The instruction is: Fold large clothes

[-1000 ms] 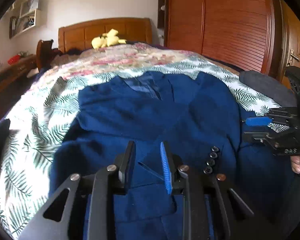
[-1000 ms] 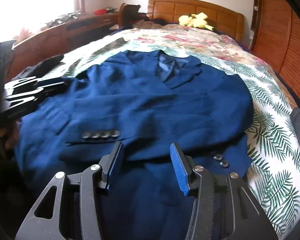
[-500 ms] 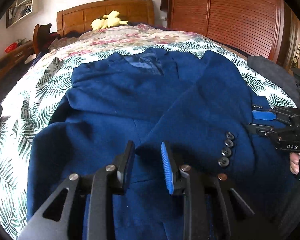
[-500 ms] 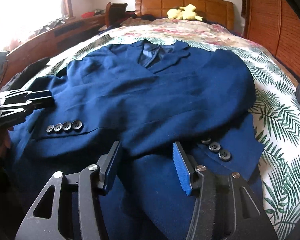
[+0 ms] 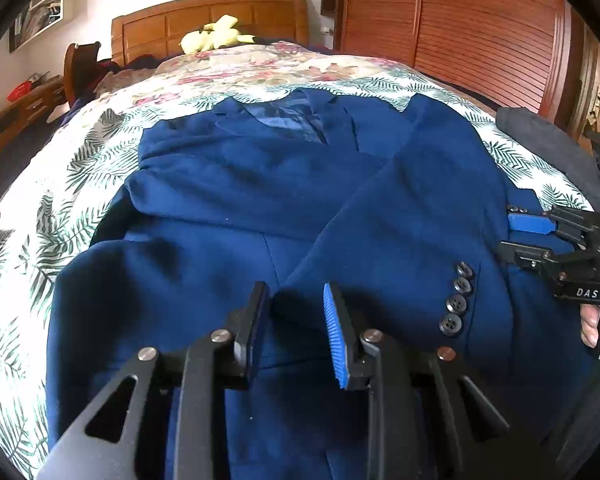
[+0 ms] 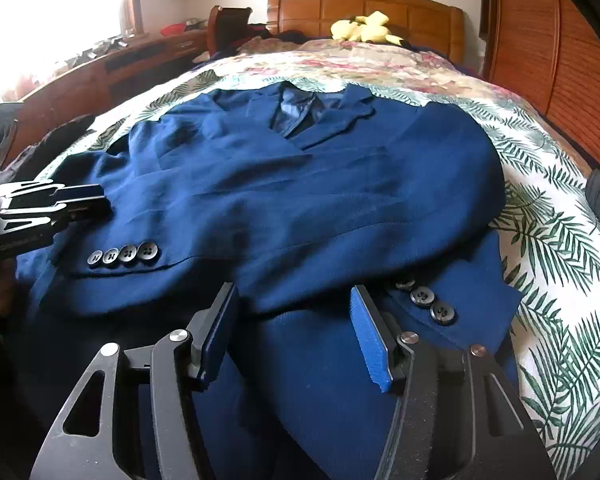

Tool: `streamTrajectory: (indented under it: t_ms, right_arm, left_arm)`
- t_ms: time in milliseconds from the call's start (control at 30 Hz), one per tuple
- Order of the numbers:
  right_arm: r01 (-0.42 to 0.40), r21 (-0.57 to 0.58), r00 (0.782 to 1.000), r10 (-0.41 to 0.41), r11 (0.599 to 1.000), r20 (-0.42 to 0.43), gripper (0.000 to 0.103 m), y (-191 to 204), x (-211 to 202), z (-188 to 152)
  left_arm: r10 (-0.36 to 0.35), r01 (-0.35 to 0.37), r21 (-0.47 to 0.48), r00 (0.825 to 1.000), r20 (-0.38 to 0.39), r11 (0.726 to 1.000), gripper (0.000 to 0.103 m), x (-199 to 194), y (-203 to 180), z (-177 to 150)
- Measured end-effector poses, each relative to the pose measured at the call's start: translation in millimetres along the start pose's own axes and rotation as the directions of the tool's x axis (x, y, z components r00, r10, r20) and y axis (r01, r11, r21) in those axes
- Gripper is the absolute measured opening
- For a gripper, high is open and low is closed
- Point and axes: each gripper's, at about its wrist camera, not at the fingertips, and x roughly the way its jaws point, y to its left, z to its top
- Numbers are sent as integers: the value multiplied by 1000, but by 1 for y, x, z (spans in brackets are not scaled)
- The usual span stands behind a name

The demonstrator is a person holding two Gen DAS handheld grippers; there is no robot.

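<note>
On bedspread [image 5: 80,168]: blue blazer [image 5: 260,200] flat, sleeves crossed; left claw [image 5: 296,328], right claw [image 6: 296,328] both apart.

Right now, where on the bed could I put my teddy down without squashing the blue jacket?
Bare flowery bedspread lies between the navy blue suit jacket's collar and the yellow plush toy by the headboard. A leaf-print strip runs along its right side. Near both grippers, jacket covers everything.

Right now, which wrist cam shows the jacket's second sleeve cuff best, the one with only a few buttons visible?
Right wrist. That cuff lies in plain view by the right gripper, its buttons poking out from under the folded sleeve. The left wrist view hardly shows it, only the four-button cuff.
</note>
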Motion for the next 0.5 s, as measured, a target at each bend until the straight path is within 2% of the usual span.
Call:
streamTrajectory:
  t_ms: [100, 133, 167, 233, 367, 433, 500]
  right_arm:
    - [6, -4, 1000, -6, 1000, 5, 59, -1, 0, 2]
    - [5, 0, 1000, -5, 1000, 5, 59, -2, 0, 3]
    - [4, 6, 1000, -4, 1000, 6, 59, -3, 0, 5]
    - [5, 21, 1000, -6, 1000, 15, 59, -6, -1, 8]
    - [-4, 56, 998, 1, 998, 60, 59, -13, -12, 17]
    - [-58, 62, 996, 53, 996, 78, 59, -16, -18, 19]
    - [-86, 52, 992, 81, 995, 96, 59, -16, -24, 18]
  left_arm:
    - [-26, 25, 49, 999, 19, 998, 12, -4, -11, -2]
    - [-34, 33, 59, 999, 20, 998, 2, -5, -13, -2]
    - [-45, 43, 72, 999, 20, 996, 0, -6, -18, -3]
    - [-46, 42, 83, 998, 44, 996, 0, -14, -23, -2]
    - [-8, -3, 88, 992, 125, 996, 0, -42, -36, 4]
    - [-22, 11, 79, 990, 140, 997, 0, -50, -37, 5]
    - [3, -11, 51, 988, 153, 999, 0, -58, -34, 7]
